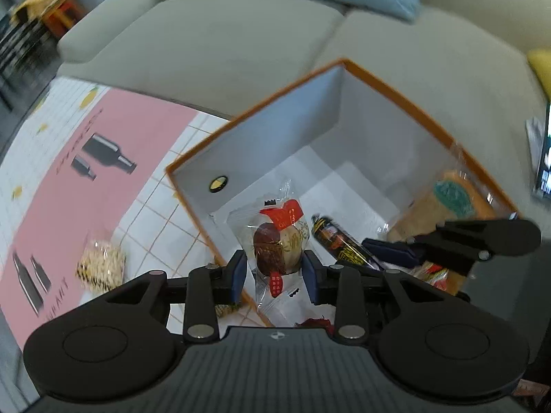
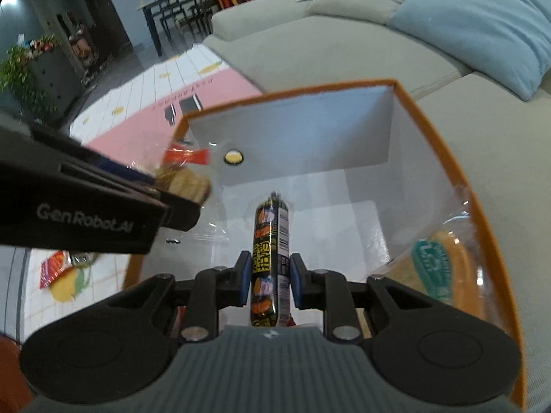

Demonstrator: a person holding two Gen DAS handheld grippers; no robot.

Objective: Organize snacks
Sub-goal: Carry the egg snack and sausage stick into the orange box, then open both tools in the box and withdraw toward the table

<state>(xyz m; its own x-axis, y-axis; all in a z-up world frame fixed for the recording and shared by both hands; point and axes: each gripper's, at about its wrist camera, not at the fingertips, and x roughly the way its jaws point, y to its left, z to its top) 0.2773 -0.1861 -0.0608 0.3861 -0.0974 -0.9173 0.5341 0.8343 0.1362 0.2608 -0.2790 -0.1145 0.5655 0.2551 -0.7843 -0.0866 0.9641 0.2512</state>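
A grey-green sofa with a blue cushion fills the background of both views, and against its front stands an open box with an orange rim and white inner walls, resting on a pink and white tiled mat. Inside the box, leaning against its right wall, lies a large clear-wrapped bread pack with a teal label. The left hand-held gripper hovers over the near left edge of the box, its blue pads clamped on a clear-wrapped snack pack that holds a brown round item under a red label. The right hand-held gripper reaches over the box interior, its pads closed on a black and yellow sausage stick, which points forward above the box floor. On the mat just left of the box lies a small pale snack bag, blurred, possibly crackers or puffed grain. Farther left in the right wrist view, a red packet rests on the mat beside a yellow motif.
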